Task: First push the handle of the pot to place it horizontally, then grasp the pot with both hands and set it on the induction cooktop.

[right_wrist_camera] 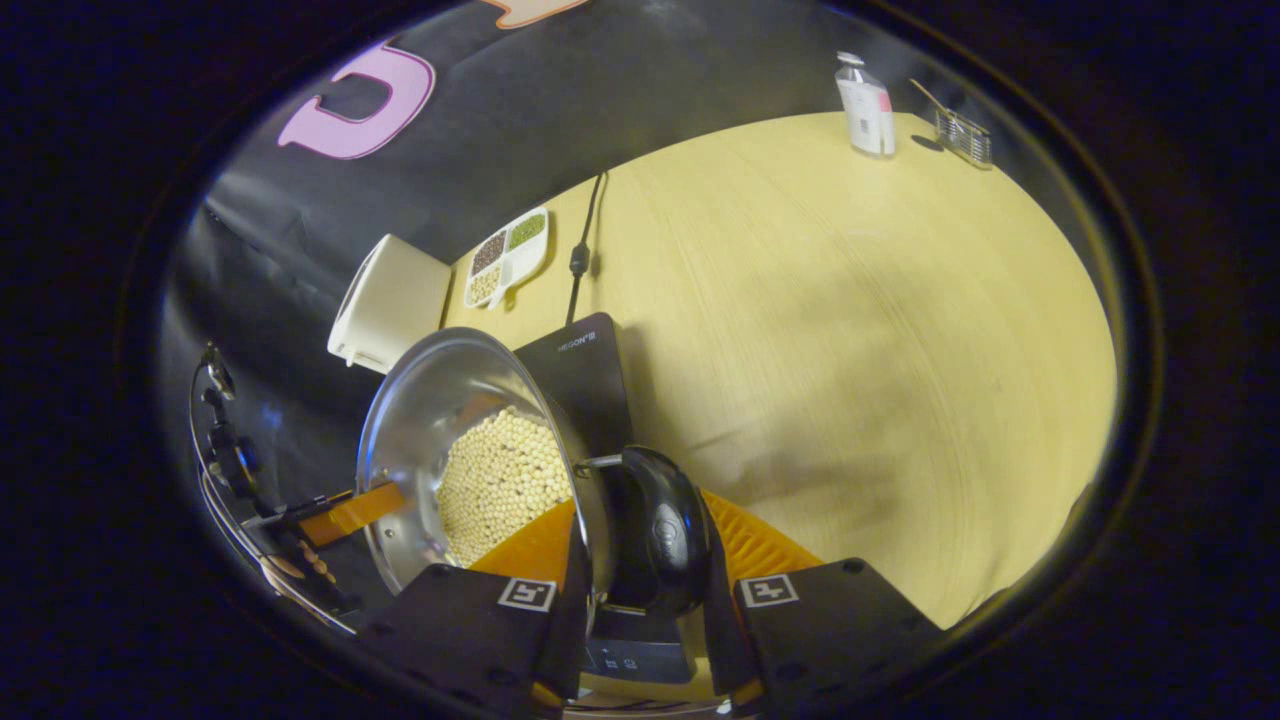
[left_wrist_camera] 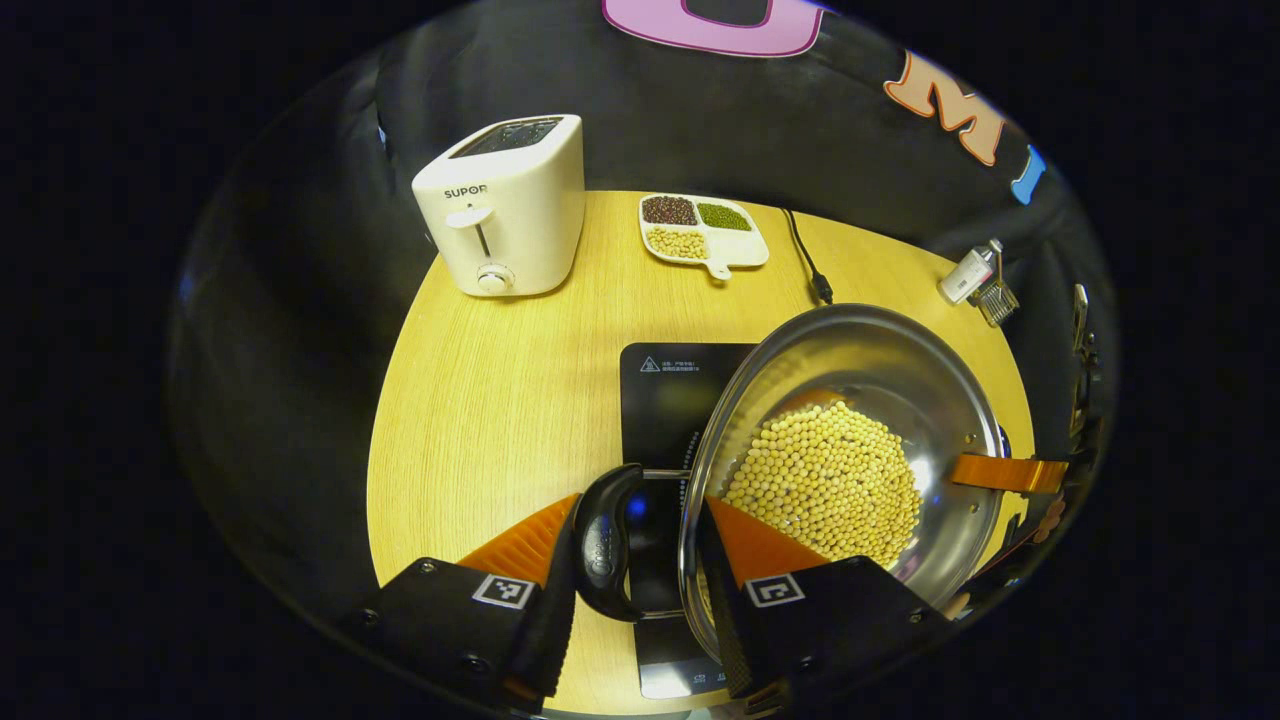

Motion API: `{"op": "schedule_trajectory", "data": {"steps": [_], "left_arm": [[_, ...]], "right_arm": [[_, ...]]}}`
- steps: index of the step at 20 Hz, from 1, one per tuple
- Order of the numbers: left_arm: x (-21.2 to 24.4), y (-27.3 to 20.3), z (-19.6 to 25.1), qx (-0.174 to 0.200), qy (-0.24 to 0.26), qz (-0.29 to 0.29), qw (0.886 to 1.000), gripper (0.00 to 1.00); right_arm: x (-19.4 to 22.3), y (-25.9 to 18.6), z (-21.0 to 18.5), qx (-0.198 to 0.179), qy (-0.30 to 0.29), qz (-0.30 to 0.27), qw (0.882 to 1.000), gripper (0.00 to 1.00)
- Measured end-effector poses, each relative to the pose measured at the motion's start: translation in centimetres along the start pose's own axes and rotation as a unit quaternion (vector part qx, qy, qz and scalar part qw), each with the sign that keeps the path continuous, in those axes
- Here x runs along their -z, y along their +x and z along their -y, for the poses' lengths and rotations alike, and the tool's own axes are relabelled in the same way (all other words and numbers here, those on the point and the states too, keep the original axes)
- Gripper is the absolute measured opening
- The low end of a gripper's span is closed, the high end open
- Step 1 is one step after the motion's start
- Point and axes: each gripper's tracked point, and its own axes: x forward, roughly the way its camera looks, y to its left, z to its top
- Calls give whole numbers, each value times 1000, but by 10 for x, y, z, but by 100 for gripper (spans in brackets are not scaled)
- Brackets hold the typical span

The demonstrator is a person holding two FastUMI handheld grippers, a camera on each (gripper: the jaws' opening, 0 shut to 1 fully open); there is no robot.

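While the pot [left_wrist_camera: 850, 440] is carried over the induction cooktop [left_wrist_camera: 665, 400], it is gripped at both side handles. In the left gripper view, the left gripper [left_wrist_camera: 640, 560] has its fingers closed around the black left handle [left_wrist_camera: 605, 540], one finger outside it and the other just inside the rim. In the right gripper view, the right gripper [right_wrist_camera: 640, 570] is pinched likewise on the black right handle [right_wrist_camera: 660, 530]. The pot appears to be held above the dark glass rather than resting on it, though contact cannot be judged for certain.

The soybeans [left_wrist_camera: 825, 480] are heaped loosely in the bottom, so the rim should be kept level; a tilt toward either hand would let them slide and shift the load. Both hands are best lowered together, at one rate, so that the base meets the glass flat and not on an edge. The pot seems to sit toward the cooktop's right side in the left gripper view, so a small shift to centre it is probably needed before it is set down. Grip should be kept firm until the weight is fully borne by the cooktop, and only then released. The toaster [left_wrist_camera: 505, 205], the divided dish [left_wrist_camera: 705, 232] and the power cord [left_wrist_camera: 805, 255] on the worktop [left_wrist_camera: 480, 400] lie well apart and should not interfere.
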Motion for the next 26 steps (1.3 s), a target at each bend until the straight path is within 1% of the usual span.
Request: {"op": "schedule_trajectory", "data": {"steps": [4, 5, 8, 10, 17, 18, 19, 20, 22, 23, 24, 25, 26], "left_arm": [[-1, 0, 0, 0, 4, 6, 1000, 63], [-2, 0, -1, 0, 7, 8, 1000, 65], [-3, 1, -1, -1, 11, 11, 1000, 64], [-3, 1, -2, 0, 11, 13, 1000, 66], [-4, 3, -3, 0, 6, 17, 1000, 66], [-4, 4, -4, 0, 4, 18, 1000, 66], [-2, 4, -4, -1, 0, 19, 1000, 67], [-3, 5, -4, -2, -5, 21, 1000, 67], [3, 6, -7, -15, -27, 18, 999, 69], [7, 6, -10, -29, -38, 14, 999, 74], [9, 4, -11, -40, -45, 17, 998, 77], [6, -1, -12, -48, -51, 34, 997, 88], [0, -2, -9, -45, -56, 59, 996, 100]], "right_arm": [[-2, 0, 0, -1, -1, 7, 1000, 52], [-2, 0, -1, -1, 0, 7, 1000, 52], [-2, 1, -2, -2, 1, 6, 1000, 52], [-3, 1, -2, -3, 2, 5, 1000, 52], [-2, 1, -4, -8, 3, 3, 1000, 52], [-3, 1, -3, -9, 3, 2, 1000, 47], [-2, 2, -4, -11, 3, 2, 1000, 47], [-2, 3, -5, -14, 2, 2, 1000, 47], [5, 7, -7, -21, 3, 0, 1000, 52], [8, 4, -8, -25, 1, -5, 1000, 50], [8, 4, -9, -28, -4, 0, 1000, 65], [8, 2, -8, -27, -12, 10, 999, 82], [5, 3, -9, -29, -19, 23, 999, 100]]}}
